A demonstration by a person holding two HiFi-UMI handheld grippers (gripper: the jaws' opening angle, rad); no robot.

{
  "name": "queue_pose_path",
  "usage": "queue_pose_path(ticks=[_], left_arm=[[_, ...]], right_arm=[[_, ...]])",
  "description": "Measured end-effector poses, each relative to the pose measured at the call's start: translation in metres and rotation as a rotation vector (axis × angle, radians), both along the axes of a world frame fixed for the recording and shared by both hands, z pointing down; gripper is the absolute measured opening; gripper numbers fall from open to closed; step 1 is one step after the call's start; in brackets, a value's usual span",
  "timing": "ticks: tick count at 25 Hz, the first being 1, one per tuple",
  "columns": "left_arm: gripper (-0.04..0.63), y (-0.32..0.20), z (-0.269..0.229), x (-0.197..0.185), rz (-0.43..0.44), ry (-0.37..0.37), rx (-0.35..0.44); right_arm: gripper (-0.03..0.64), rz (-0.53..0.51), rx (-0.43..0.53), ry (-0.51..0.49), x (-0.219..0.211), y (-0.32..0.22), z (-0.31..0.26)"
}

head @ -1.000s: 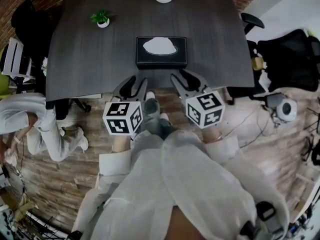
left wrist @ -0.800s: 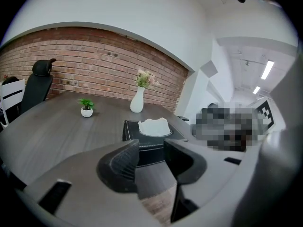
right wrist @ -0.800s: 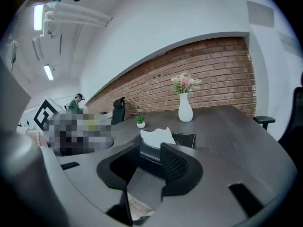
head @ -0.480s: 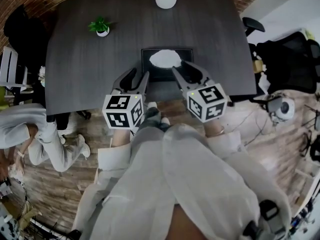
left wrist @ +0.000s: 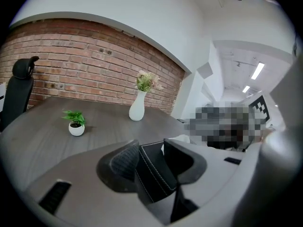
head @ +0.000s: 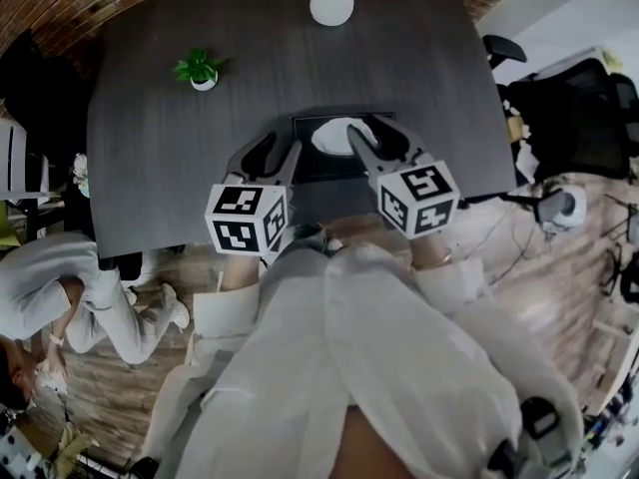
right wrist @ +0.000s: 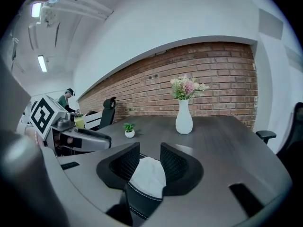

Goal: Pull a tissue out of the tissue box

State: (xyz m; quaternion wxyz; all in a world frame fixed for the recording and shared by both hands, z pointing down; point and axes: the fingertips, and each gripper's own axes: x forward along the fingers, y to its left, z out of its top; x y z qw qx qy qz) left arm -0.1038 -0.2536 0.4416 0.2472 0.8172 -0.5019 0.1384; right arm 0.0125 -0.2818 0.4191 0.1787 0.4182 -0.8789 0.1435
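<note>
Both grippers have come forward from the table's near edge and now reach over it to the tissue box. The left gripper is at the box's left end. Its jaws are held well apart and grip nothing, with the box's black corner showing between them. The right gripper is above the box top, jaws likewise apart. The white tissue shows between them, not pinched. The box sits on the dark table, close to its front edge. Farther back stand a small potted plant and a white vase.
</note>
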Motion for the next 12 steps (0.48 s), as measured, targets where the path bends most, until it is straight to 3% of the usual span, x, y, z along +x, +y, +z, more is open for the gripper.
queue_pose_path(ticks=[12], left_arm=[[0.150, -0.004, 0.024, -0.002, 0.082, 0.027, -0.034]], right_arm=[[0.118, 0.060, -0.024, 0.016, -0.006, 0.006, 0.016]])
